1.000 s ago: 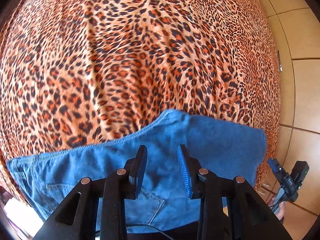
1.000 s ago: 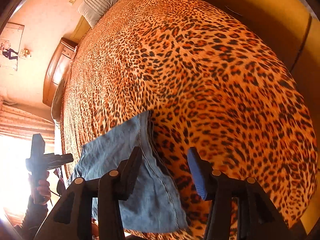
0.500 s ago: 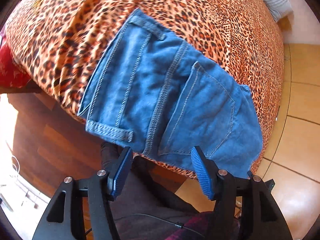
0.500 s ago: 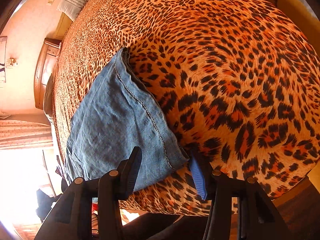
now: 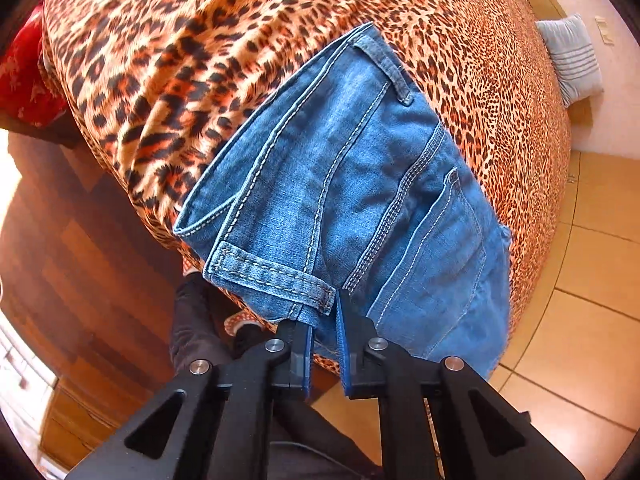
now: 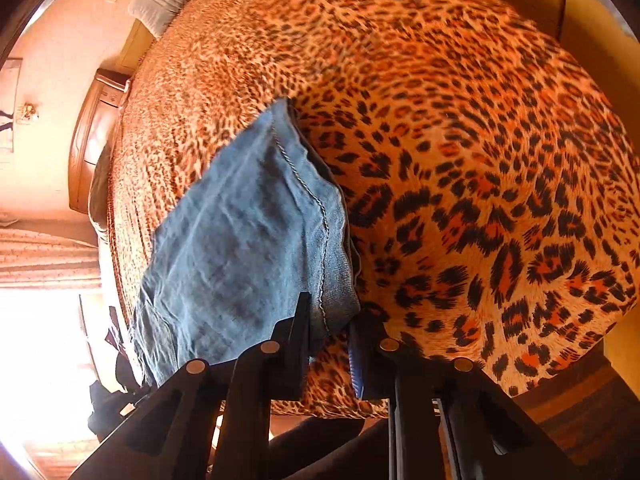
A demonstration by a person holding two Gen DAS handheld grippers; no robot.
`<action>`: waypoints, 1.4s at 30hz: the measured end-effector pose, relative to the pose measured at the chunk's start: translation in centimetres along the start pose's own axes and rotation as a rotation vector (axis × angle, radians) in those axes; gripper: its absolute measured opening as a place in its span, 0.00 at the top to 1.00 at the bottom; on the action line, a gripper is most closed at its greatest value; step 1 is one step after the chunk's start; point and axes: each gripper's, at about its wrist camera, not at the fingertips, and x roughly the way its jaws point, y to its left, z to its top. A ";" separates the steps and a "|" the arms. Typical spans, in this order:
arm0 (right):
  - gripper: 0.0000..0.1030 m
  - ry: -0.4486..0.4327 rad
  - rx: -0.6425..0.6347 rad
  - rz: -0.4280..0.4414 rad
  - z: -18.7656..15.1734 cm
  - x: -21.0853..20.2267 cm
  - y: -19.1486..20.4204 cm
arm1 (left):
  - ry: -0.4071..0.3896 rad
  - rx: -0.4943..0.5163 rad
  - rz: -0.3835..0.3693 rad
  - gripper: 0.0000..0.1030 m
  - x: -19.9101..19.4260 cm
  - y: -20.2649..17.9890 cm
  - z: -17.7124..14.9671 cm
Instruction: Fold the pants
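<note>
Denim pants (image 5: 360,184) on a leopard-print bed (image 5: 200,60); left gripper (image 5: 325,320) and right gripper (image 6: 330,320), jaws just closed, pinch opposite corners.

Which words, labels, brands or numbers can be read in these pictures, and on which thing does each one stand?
None can be read.
jeans: stitching only, no label showing.
bedspread: leopard pattern, no writing.
picture on the wall: too small and blurred to tell.
</note>
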 end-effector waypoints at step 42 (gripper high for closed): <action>0.42 -0.179 0.020 -0.014 -0.2 -2.4 5.1 | -0.004 0.244 -0.024 0.55 0.0 -6.3 7.7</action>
